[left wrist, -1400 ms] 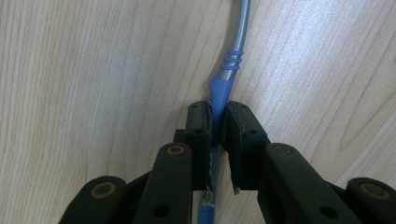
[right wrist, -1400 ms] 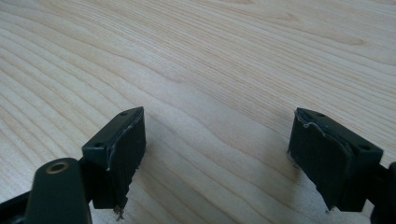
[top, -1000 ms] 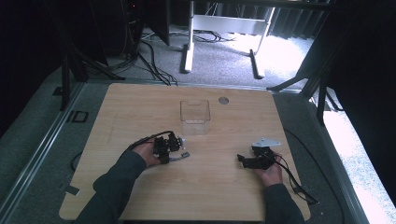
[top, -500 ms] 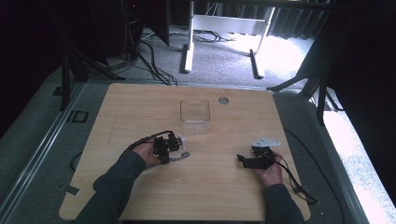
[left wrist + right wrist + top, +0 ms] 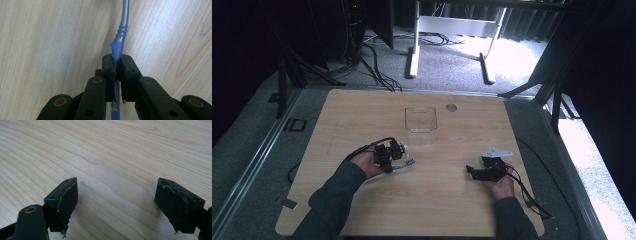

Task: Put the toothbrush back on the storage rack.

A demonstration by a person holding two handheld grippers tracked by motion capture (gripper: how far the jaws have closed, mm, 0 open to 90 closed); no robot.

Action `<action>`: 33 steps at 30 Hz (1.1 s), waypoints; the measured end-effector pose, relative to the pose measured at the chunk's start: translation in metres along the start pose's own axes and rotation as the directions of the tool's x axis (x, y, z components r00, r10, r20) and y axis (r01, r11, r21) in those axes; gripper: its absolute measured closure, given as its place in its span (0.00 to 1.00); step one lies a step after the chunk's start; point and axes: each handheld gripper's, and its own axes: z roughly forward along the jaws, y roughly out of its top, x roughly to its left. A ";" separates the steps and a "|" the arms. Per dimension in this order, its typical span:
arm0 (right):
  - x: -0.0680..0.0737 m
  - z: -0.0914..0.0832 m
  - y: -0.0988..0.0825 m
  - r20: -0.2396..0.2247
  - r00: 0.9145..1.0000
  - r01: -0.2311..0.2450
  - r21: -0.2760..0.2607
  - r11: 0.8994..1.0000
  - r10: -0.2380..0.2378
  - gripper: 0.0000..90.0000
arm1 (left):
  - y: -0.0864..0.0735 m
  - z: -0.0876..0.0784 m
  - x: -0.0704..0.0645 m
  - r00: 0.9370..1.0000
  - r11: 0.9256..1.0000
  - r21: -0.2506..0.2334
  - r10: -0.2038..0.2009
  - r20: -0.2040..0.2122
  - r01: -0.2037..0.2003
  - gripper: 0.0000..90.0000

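At the centre of the left gripper view, the left gripper [image 5: 116,65] pinches a blue-and-silver pen [image 5: 119,45] — its barrel runs toward the top edge over the wooden table [image 5: 50,37]. Lower right in the high view, the right gripper [image 5: 474,171] rests with jaws spread — a clear box [image 5: 421,120] stands at upper centre.

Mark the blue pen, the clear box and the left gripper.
blue pen [image 5: 117,47], left gripper view, on its blue grip section just above the jaws.
clear box [image 5: 420,120], high view, on its front wall.
left gripper [image 5: 116,65], left gripper view, between its fingertips, shut on the pen.
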 end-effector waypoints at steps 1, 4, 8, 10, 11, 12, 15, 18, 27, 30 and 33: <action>0.000 0.000 0.000 0.000 1.000 0.000 0.000 1.000 0.000 0.20 | 0.000 -0.001 0.000 1.000 1.000 -0.006 -0.003 -0.002 0.003 0.92; 0.000 0.000 0.000 0.000 1.000 0.001 -0.001 1.000 -0.001 0.20 | -0.001 -0.004 0.000 1.000 1.000 -0.024 -0.010 -0.008 0.010 0.92; 0.000 0.000 0.000 0.000 1.000 0.000 0.000 1.000 0.000 0.20 | -0.002 -0.010 0.001 1.000 0.998 -0.054 -0.023 -0.012 0.022 0.92; 0.000 0.000 0.000 0.000 1.000 0.000 -0.001 1.000 0.000 0.21 | -0.002 -0.012 0.001 0.999 0.997 -0.067 -0.032 -0.014 0.031 0.92; 0.000 0.000 0.000 0.000 1.000 0.000 0.000 1.000 0.000 0.20 | -0.003 -0.013 0.001 0.999 0.996 -0.081 -0.044 -0.016 0.043 0.92; 0.000 0.000 0.000 0.000 1.000 0.000 0.000 1.000 0.000 0.20 | -0.003 -0.013 0.001 0.999 0.996 -0.081 -0.044 -0.016 0.043 0.92; 0.000 0.000 0.000 0.000 1.000 0.000 -0.001 1.000 0.000 0.21 | -0.005 -0.019 0.003 0.998 0.993 -0.107 -0.052 -0.018 0.050 0.92; 0.000 0.000 0.000 0.000 1.000 0.001 -0.001 1.000 -0.001 0.20 | -0.007 -0.024 0.003 0.998 0.989 -0.135 -0.064 -0.017 0.061 0.92; 0.000 0.000 0.000 0.000 1.000 0.000 -0.001 1.000 0.000 0.20 | -0.007 -0.033 0.004 0.997 0.981 -0.183 -0.070 -0.031 0.063 0.92; 0.000 0.000 0.000 0.000 1.000 -0.001 -0.001 1.000 0.001 0.21 | -0.008 -0.035 0.004 0.997 0.978 -0.196 -0.075 -0.029 0.068 0.92; 0.000 0.000 0.000 0.000 1.000 -0.001 -0.001 1.000 0.001 0.21 | -0.008 -0.038 0.004 0.996 0.975 -0.208 -0.080 -0.026 0.073 0.92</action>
